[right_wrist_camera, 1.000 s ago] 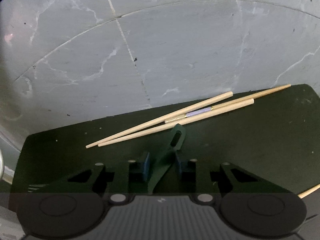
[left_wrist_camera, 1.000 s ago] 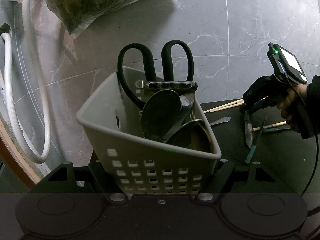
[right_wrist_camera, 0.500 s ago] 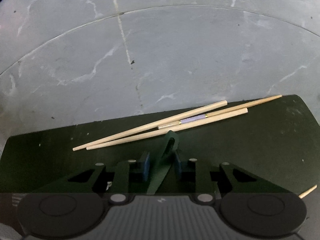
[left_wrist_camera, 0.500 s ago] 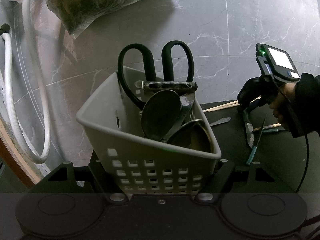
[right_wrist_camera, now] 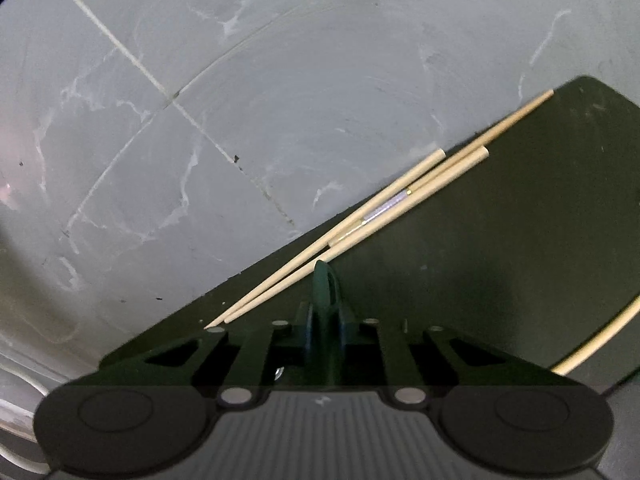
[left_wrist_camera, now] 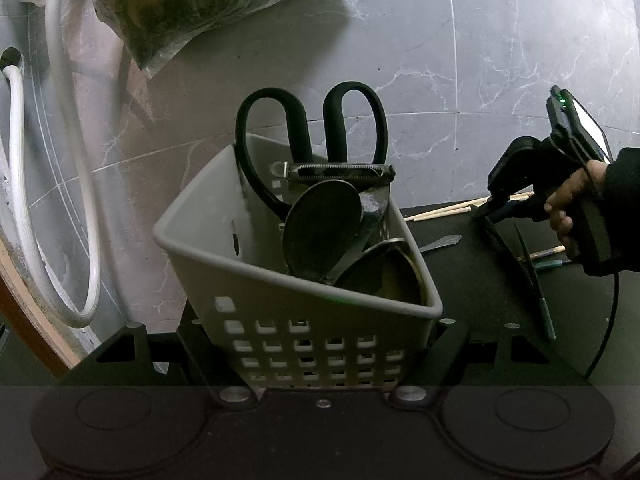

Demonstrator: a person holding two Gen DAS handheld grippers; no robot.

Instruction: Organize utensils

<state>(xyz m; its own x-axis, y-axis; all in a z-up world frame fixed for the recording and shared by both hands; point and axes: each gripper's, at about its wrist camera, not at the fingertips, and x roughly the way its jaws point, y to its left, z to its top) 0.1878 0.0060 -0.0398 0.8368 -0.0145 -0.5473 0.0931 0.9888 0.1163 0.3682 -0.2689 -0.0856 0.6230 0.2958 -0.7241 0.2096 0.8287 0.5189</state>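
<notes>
Grey marble-tiled wall behind a black countertop.

Our left wrist view looks down, close on the basket; our right faces the counter's back edge; both share the chopsticks

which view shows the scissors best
The left wrist view. The scissors stand handles-up in the grey utensil basket, both black loops clear above the rim; the blades are hidden among the other utensils. The right wrist view shows none of them, only wooden chopsticks on the dark mat.
</notes>
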